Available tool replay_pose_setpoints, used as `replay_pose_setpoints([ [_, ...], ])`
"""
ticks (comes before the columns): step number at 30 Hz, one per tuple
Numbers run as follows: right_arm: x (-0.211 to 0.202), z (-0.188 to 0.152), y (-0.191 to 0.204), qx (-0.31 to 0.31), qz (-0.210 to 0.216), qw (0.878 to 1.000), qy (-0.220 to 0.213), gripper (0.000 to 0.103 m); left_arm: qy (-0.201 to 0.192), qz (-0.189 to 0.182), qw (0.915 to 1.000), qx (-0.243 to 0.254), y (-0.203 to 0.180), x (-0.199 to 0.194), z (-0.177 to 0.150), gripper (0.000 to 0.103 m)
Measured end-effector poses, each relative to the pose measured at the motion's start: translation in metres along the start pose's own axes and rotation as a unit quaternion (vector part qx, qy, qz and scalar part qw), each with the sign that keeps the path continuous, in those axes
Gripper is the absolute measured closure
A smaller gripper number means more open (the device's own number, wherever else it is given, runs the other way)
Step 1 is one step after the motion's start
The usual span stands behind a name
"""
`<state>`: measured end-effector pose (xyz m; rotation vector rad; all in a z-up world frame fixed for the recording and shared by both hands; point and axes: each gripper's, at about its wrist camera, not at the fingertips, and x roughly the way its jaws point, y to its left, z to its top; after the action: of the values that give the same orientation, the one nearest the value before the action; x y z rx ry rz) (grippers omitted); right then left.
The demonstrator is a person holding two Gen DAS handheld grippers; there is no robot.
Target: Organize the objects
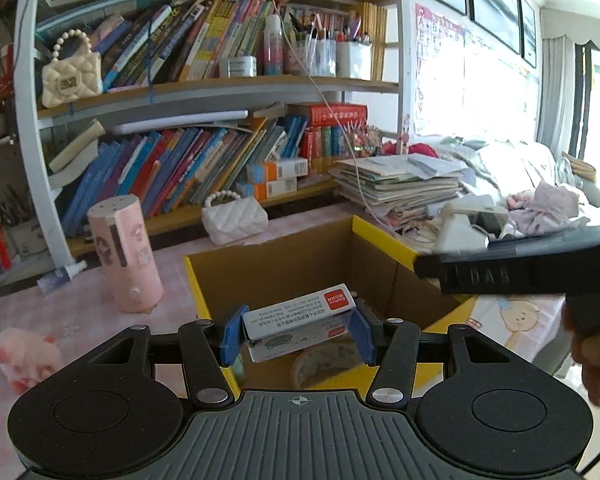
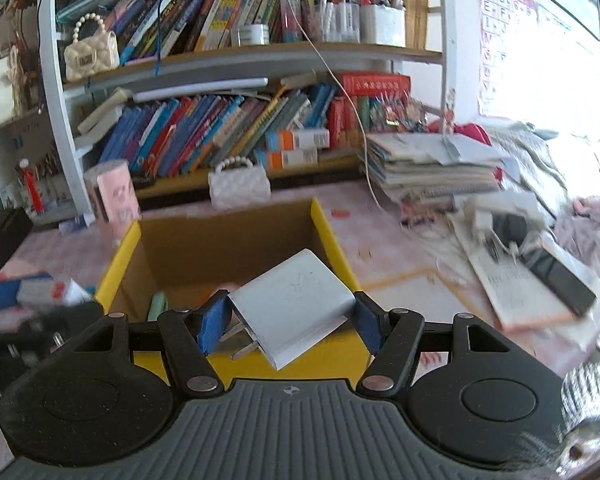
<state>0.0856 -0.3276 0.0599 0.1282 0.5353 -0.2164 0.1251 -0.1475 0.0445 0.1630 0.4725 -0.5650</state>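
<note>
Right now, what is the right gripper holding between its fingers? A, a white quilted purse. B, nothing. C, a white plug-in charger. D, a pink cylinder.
C: the right gripper is shut on a white plug-in charger, its metal prongs showing, above the yellow cardboard box.

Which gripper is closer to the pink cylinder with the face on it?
Left. The left gripper is right of the pink cylinder; the right gripper is farther right.

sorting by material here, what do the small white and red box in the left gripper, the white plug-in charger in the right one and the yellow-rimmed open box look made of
Small white and red box: printed card, slightly glossy, with folded edges.
White plug-in charger: smooth matte plastic, faintly scuffed, with metal prongs.
Yellow-rimmed open box: corrugated cardboard, seemingly; dull brown inside, yellow outer face.
</note>
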Motion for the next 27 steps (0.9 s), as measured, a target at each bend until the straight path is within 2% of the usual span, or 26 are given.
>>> replay_pose_setpoints([
  [8, 0.046, 0.027, -0.007, -0.014, 0.042, 0.999, 0.015, 0.04, 0.039, 0.003, 0.9992, 0.009, -0.007, 0.046, 0.0, 0.05],
  [14, 0.08, 0.03, -0.001, -0.03, 0.084, 0.994, 0.062, 0.04, 0.064, 0.004, 0.998, 0.004, -0.01, 0.069, -0.003, 0.05],
  [22, 0.118, 0.027, 0.01, -0.064, 0.116, 0.985, 0.115, 0.04, 0.095, 0.003, 0.9954, -0.014, -0.01, 0.086, -0.007, 0.05],
  [27, 0.138, 0.023, 0.017, -0.085, 0.132, 0.976, 0.151, 0.04, 0.1, 0.002, 0.9949, -0.017, -0.009, 0.09, -0.007, 0.05],
])
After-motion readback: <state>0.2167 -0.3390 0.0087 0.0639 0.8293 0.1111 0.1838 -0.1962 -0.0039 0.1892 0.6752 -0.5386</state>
